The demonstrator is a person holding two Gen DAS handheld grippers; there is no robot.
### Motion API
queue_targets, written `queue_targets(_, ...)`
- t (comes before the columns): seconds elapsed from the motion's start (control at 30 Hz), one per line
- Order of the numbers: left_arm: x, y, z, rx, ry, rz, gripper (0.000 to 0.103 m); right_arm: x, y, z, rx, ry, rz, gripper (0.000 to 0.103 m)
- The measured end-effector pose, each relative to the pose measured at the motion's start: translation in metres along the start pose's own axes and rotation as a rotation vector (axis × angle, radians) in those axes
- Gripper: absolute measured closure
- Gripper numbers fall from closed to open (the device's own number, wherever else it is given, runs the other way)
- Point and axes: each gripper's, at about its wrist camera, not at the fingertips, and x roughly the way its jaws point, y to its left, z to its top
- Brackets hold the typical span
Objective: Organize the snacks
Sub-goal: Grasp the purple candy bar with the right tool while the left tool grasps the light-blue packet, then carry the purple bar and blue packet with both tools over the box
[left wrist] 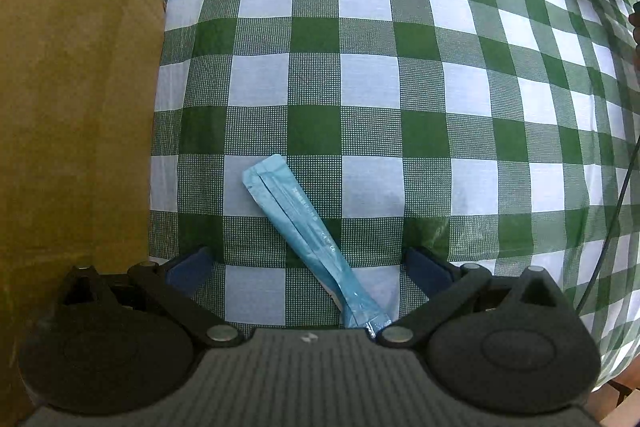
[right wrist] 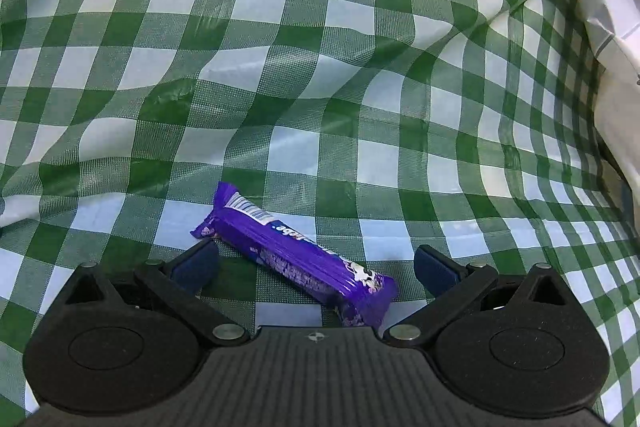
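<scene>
Sachet (left wrist: 310,243): slim, light blue, flat, sealed ends, fine print along its length. Lies diagonally on the green-and-white checked cloth (left wrist: 400,67) over the counter, beside a cardboard box (left wrist: 72,107). Left tool (left wrist: 310,263) wide open; sachet lies between the fingers, touching neither pad.

Bar (right wrist: 296,255): purple glossy wrapper, white barcode patch, crimped ends. Lies diagonally on the wrinkled cloth. Right tool (right wrist: 316,267) wide open, straddling the bar; the left pad (right wrist: 196,265) sits just beside it, contact unclear.

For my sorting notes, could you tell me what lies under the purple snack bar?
The purple snack bar lies on the green checked cloth; whatever the cloth covers is hidden.
</scene>
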Motion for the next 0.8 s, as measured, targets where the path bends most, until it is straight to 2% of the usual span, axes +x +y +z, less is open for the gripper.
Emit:
queue_targets(0.03, -0.002, 0.0, -0.003, 0.005, -0.004, -0.001, 0.002, -0.001, 0.002, 0.001, -0.009, 0.001, -0.005, 0.001)
queue_targets(0.07, -0.005, 0.0, -0.005, 0.007, -0.017, 0.0, 0.013, 0.0, 0.003, 0.002, -0.021, 0.003, -0.006, 0.006)
queue_targets(0.1, -0.012, -0.001, -0.006, 0.007, -0.04, -0.006, 0.022, -0.004, 0.004, 0.002, -0.035, -0.002, 0.01, 0.035)
queue_targets(0.13, -0.02, -0.002, -0.007, 0.015, -0.068, -0.015, 0.056, -0.008, 0.006, 0.002, -0.054, -0.007, 0.04, 0.058)
queue_targets(0.17, -0.027, -0.002, -0.008, 0.033, -0.083, -0.036, 0.09, -0.015, 0.009, 0.003, -0.074, 0.004, 0.041, 0.088)
queue_targets(0.27, -0.035, 0.006, -0.01, 0.017, -0.087, -0.064, 0.089, -0.03, 0.014, -0.004, -0.105, 0.015, 0.022, 0.089)
queue_targets(0.43, -0.064, 0.01, -0.029, 0.07, -0.153, -0.073, 0.089, -0.092, 0.002, -0.034, 0.057, 0.002, 0.051, 0.089)
queue_targets(0.63, -0.126, 0.023, -0.071, 0.129, -0.244, -0.115, 0.089, -0.204, -0.002, -0.08, 0.227, -0.031, 0.109, 0.089)
queue_targets(0.8, -0.184, 0.057, -0.12, 0.148, -0.352, -0.117, 0.089, -0.312, 0.027, -0.101, 0.313, -0.061, 0.199, 0.088)
